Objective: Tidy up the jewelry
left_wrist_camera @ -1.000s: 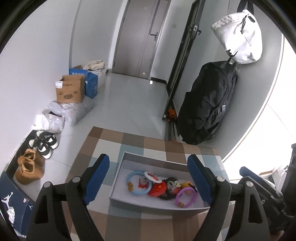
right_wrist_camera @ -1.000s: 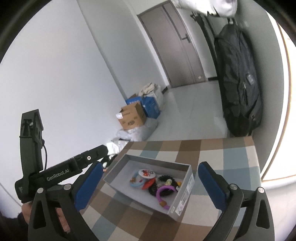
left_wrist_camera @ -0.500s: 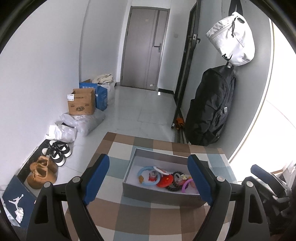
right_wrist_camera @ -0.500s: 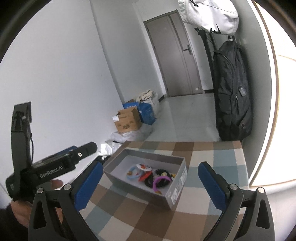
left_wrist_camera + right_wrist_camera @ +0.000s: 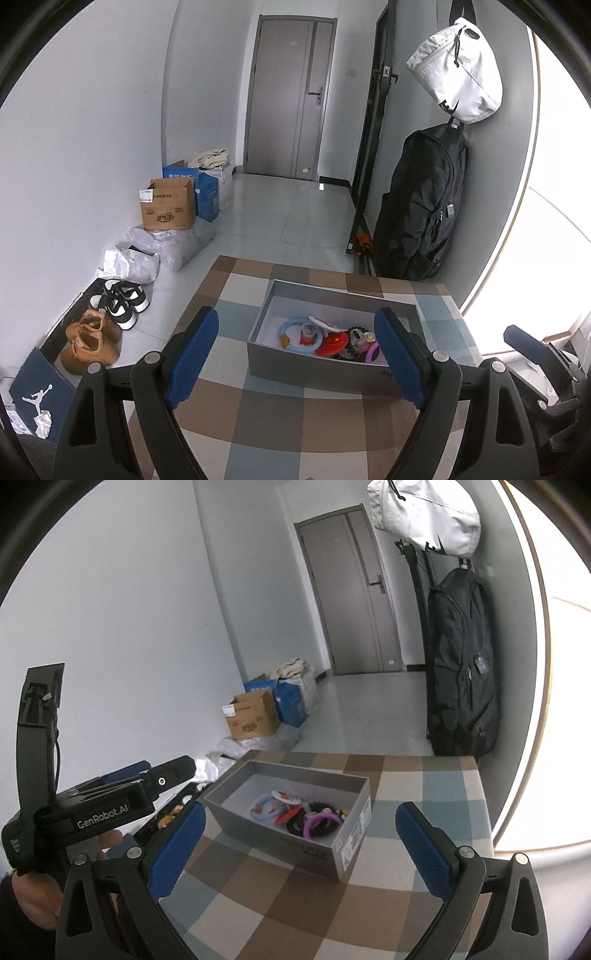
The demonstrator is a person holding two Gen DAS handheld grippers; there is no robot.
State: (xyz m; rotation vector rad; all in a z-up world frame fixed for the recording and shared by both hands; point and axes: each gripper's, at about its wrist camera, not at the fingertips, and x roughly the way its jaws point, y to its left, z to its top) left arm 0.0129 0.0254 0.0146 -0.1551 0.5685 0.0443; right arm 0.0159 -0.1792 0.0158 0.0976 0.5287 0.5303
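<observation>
Counter point(image 5: 310, 417) with the box point(image 5: 317, 369) at 12 o'clock, bangles point(image 5: 301, 334) piled tangled inside. My left claw point(image 5: 297, 354) and right claw point(image 5: 299, 843) both hang released, empty. I reckon grabbing one ring could drag its neighbours out.

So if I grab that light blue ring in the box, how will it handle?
The light blue ring looks like a smooth closed hoop, so probably stiff and light, perhaps slippery between pads. It lies flat in the grey box against the red piece, so lifting it may drag neighbours. On edge, it could roll.
</observation>
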